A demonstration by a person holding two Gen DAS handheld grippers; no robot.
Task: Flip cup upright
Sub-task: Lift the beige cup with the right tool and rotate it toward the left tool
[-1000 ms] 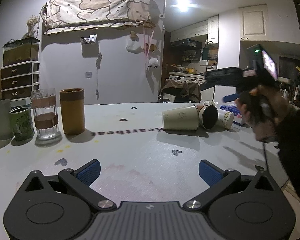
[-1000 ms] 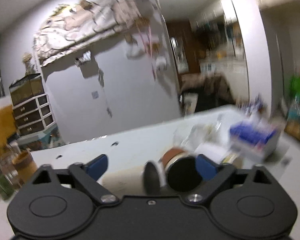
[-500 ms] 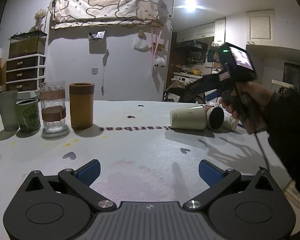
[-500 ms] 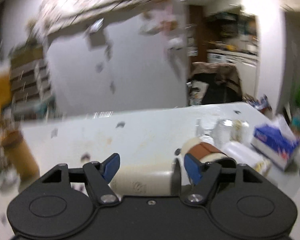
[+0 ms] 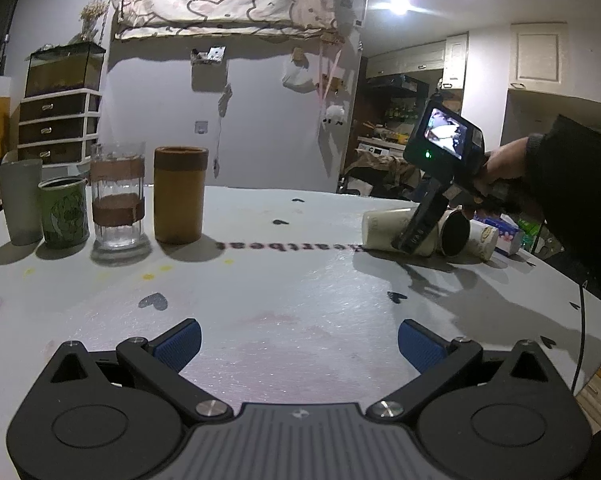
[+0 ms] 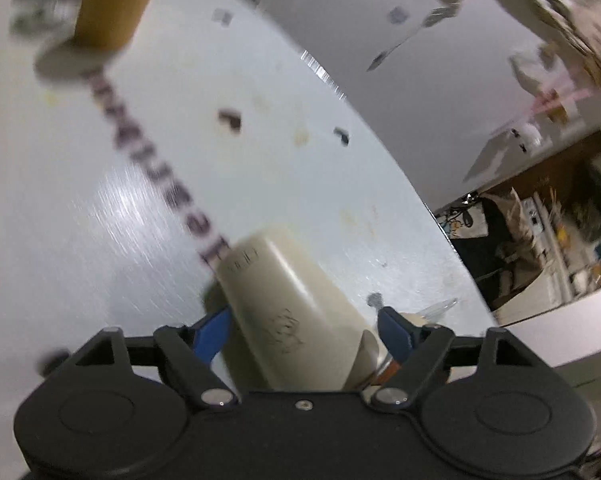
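Far left of the table (image 5: 300, 280): four upright vessels standing in a row, namely a grey tumbler (image 5: 20, 202), a green mug (image 5: 64, 212), a banded glass (image 5: 118, 196) and a brown cylinder cup (image 5: 180, 194).

Near centre, low: left gripper (image 5: 298, 344) hovering over bare table, blue fingers (image 5: 179, 343) spread wide, holding nothing.

Right: cream paper cup (image 5: 384, 228) lying on its side beside a dark-lidded cup (image 5: 454, 234) and another pale cup (image 5: 482, 238).

Right gripper (image 6: 302, 330) reaching in tilted, fingers (image 6: 212, 332) straddling the cream cup's body; whether pressing on it or just clear of it, cannot tell through the blur.

Progress, judging from this: approach made, cup not yet upright; firm grasp, rotation and setting down on the base remaining.
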